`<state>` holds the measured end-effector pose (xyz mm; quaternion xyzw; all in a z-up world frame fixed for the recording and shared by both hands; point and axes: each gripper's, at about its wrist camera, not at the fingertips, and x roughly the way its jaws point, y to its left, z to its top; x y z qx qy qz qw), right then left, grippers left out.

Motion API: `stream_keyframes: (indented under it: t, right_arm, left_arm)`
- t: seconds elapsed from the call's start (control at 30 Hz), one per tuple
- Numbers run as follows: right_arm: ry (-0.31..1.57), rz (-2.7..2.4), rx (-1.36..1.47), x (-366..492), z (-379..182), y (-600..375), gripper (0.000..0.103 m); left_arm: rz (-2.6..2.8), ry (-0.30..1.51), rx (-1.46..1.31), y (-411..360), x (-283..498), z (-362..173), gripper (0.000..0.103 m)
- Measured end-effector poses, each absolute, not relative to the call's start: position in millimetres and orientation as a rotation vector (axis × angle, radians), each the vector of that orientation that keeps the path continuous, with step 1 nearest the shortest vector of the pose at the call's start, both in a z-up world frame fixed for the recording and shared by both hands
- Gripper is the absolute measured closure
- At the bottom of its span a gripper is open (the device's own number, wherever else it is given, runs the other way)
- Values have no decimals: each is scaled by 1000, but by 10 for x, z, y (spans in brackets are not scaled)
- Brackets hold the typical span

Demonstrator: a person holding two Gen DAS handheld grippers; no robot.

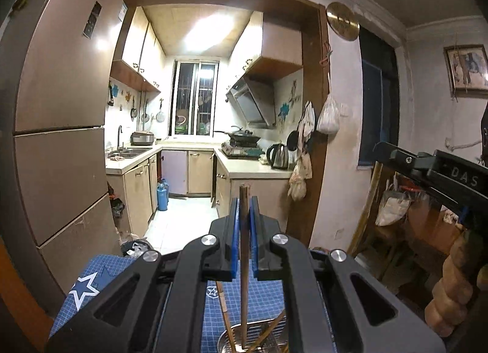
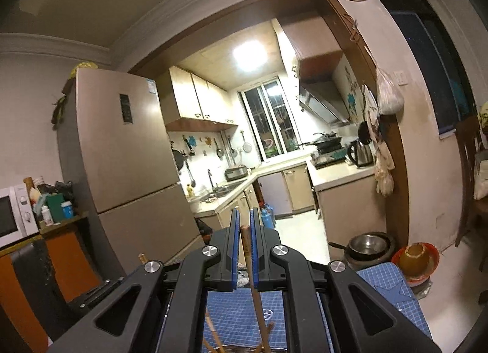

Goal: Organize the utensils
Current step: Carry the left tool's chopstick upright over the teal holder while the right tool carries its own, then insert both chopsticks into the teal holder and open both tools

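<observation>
Over a blue grid-pattern table mat [image 1: 244, 307], the left gripper [image 1: 244, 215] has its blue-padded jaws pinched on a dark brown wooden chopstick [image 1: 244, 261], held upright with its lower end down in a round metal wire basket [image 1: 271, 339] alongside more sticks. Off to the right, the right gripper [image 2: 243, 231] is nearly closed around a lighter wooden chopstick [image 2: 254, 286], tilted slightly.

Home kitchen off a dining area: tall fridge [image 1: 61, 109], sink [image 1: 128, 151], wall cabinets [image 1: 140, 48], range hood [image 1: 253, 103], kettle [image 1: 279, 156], microwave [image 2: 15, 215].
</observation>
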<state>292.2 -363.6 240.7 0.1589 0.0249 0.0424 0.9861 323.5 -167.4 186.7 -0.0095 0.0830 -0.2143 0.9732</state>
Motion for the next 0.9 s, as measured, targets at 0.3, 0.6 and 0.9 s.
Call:
stream_keyframes:
  t: [0.3,0.6,0.9]
  right_arm:
    - [137,61,330,3173,1967,-3618,95]
    - [171,30,312,3182,1856,-3578,58]
    - [131,-12,266,2879,2005,-3617,58]
  left_arm:
    - [-373,216,30,-1688,3425,1574,98]
    - [-317,234,38,-1626,3470,1537,86]
    - [-212,138,54,-1467,3265,1740,55]
